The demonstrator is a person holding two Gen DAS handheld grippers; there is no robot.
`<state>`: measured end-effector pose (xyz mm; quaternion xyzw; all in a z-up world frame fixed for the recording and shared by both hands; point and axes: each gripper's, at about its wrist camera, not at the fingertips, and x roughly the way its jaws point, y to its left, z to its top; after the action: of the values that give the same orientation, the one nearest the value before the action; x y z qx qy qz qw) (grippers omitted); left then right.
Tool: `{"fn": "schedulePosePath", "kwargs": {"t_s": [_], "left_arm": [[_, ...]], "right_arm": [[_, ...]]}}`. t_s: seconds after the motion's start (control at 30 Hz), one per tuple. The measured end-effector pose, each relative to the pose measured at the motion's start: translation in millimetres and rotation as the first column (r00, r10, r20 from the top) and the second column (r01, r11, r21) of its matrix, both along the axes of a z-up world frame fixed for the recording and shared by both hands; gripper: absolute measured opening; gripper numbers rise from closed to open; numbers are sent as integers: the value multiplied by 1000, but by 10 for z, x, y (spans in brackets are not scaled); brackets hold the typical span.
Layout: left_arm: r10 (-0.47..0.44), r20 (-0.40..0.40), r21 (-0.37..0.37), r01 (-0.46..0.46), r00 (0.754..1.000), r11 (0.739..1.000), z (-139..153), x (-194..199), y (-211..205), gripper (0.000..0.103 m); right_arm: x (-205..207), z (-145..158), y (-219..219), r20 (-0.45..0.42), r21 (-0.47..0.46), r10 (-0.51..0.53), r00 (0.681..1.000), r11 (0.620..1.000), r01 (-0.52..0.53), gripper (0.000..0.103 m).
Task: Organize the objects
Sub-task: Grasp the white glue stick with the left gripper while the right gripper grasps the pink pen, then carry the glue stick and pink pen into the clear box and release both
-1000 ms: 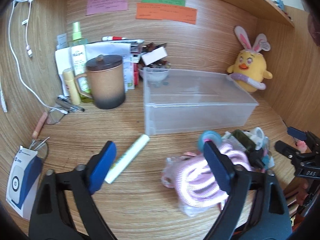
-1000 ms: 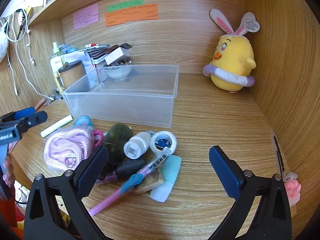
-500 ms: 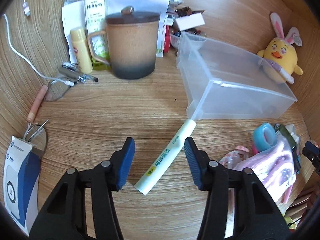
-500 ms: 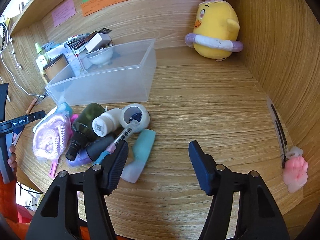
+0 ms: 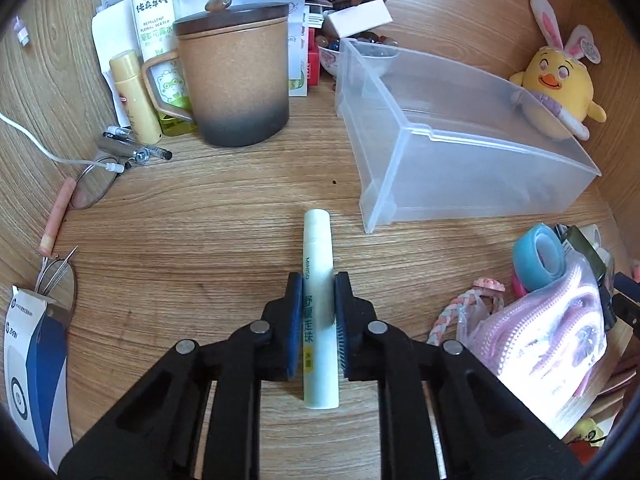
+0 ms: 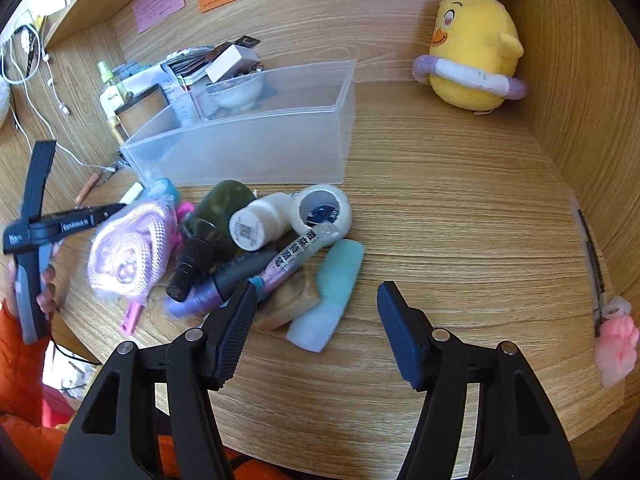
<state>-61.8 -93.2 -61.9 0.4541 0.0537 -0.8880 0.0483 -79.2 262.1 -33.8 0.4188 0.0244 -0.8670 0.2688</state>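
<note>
My left gripper [image 5: 318, 280] is shut on a pale green roll-on tube [image 5: 318, 248] that lies lengthwise between the blue pads on the wooden desk. A clear plastic bin [image 5: 460, 148] stands empty just beyond it to the right; it also shows in the right wrist view [image 6: 256, 148]. My right gripper [image 6: 316, 296] is open and empty, low over the desk beside a heap of small objects: a dark green bottle [image 6: 212, 220], a white bottle [image 6: 260, 224], a tape roll [image 6: 324, 208], a teal tube [image 6: 332, 296] and a pink bagged cord [image 6: 128, 252].
A brown lidded mug [image 5: 236, 76], bottles and papers stand at the back left. Glasses [image 5: 92, 184], pens and a blue-white box [image 5: 32, 368] lie left. A yellow chick plush [image 6: 468, 44] sits back right. A blue tape roll [image 5: 540, 256] lies near the bagged cord.
My left gripper moved down over the green tube and closed on it. My right gripper tilted down toward the heap and narrowed somewhat but stays open.
</note>
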Motion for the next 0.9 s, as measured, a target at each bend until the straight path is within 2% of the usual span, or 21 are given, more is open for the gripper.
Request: {"fn": "schedulePosePath", "kwargs": {"t_s": [0.27, 0.33, 0.4, 0.47, 0.6, 0.8, 0.9], "left_arm": [[-33, -12, -17, 33, 999, 999, -5, 180, 108, 15], [-48, -15, -23, 48, 999, 999, -6, 234, 131, 15], [-60, -16, -23, 60, 998, 998, -8, 260, 143, 15], [-67, -14, -23, 66, 998, 998, -12, 263, 154, 15], [-56, -9, -17, 56, 998, 998, -11, 191, 139, 17], [-51, -13, -40, 50, 999, 998, -18, 110, 171, 15], [-46, -20, -38, 45, 999, 998, -16, 132, 181, 15]], "right_arm": [[-168, -1, -80, 49, -94, 6, 999, 996, -2, 58], [-198, -8, -95, 45, -96, 1, 999, 995, 4, 49], [-224, -7, -98, 43, -99, 3, 999, 995, 2, 34], [-256, -22, -104, 59, -113, 14, 998, 994, -7, 28], [-267, -25, -115, 63, -126, 20, 998, 992, -11, 25], [-229, 74, -122, 13, -116, 7, 1000, 993, -5, 14], [-206, 166, -107, -29, -115, -4, 1000, 993, 0, 14]]}}
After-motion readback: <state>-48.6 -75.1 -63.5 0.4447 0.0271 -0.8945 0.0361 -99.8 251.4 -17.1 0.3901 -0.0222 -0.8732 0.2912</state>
